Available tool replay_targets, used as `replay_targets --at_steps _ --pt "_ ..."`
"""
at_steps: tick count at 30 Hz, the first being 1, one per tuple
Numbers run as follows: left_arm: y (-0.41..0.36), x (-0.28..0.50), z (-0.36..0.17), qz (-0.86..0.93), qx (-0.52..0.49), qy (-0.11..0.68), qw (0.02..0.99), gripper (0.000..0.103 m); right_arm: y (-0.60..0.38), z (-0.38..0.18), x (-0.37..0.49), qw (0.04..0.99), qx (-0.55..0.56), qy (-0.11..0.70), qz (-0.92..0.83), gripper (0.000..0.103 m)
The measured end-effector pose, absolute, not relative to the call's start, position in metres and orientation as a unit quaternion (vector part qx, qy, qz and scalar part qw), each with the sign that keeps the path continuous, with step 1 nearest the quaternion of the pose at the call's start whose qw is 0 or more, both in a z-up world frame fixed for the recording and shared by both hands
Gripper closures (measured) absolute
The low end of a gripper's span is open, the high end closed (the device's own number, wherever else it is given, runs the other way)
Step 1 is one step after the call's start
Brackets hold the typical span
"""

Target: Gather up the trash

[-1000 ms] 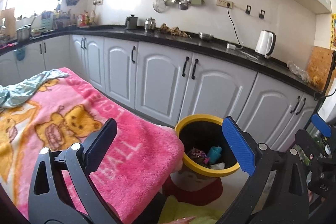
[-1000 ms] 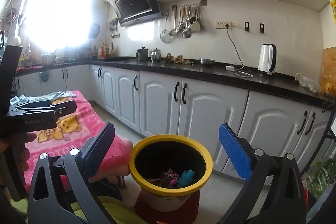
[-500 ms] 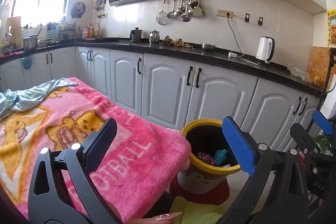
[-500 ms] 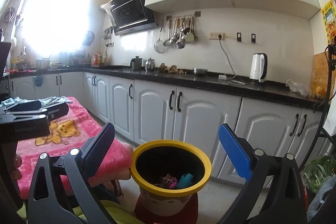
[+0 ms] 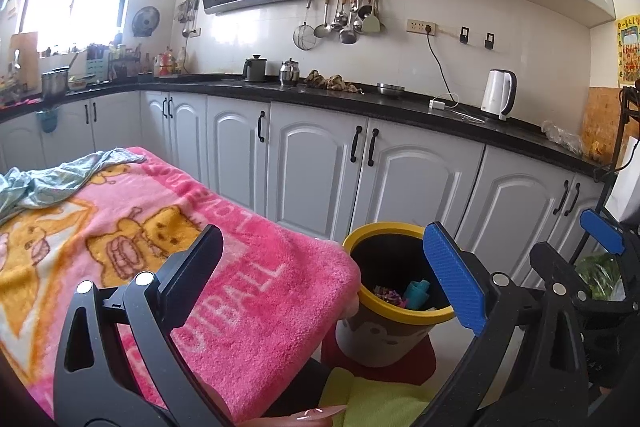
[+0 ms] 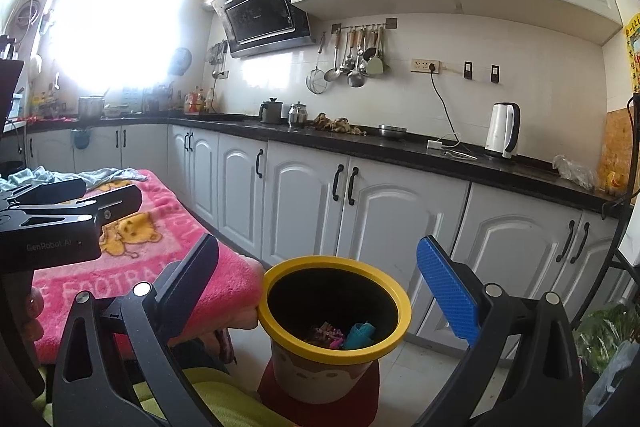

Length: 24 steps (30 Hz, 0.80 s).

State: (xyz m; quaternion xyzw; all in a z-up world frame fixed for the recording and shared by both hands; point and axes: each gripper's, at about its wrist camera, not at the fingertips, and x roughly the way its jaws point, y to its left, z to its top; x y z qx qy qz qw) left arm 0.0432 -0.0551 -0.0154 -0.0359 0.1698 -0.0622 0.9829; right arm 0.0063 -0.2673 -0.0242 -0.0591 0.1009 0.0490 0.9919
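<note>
Kitchen, pink blanket (image 5: 240, 267) over worktop; bin (image 6: 334, 311) beside its edge, trash (image 6: 344, 333) at bottom; both claws, left (image 5: 320, 275) and right (image 6: 318, 281), spread wide, empty; scraps probably light, soft, crushable; best pinched across the middle.

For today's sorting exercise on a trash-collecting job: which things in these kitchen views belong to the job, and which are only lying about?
Belong to the job:
- yellow-rimmed bin
- scraps already inside it
- left gripper, open and empty
- right gripper, open and empty

Just lying about:
- pink blanket
- crumpled green cloth on the blanket
- white kettle
- hanging utensils
</note>
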Motion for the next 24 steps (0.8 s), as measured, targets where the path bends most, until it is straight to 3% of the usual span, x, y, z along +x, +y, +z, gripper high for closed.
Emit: replay_targets --at_steps 24 --pt "-0.0558 0.0433 -0.0120 -0.055 -0.036 0.167 0.984 0.011 -0.2669 -0.0246 0.0074 0.992 -0.058 0.103 0.049 0.006"
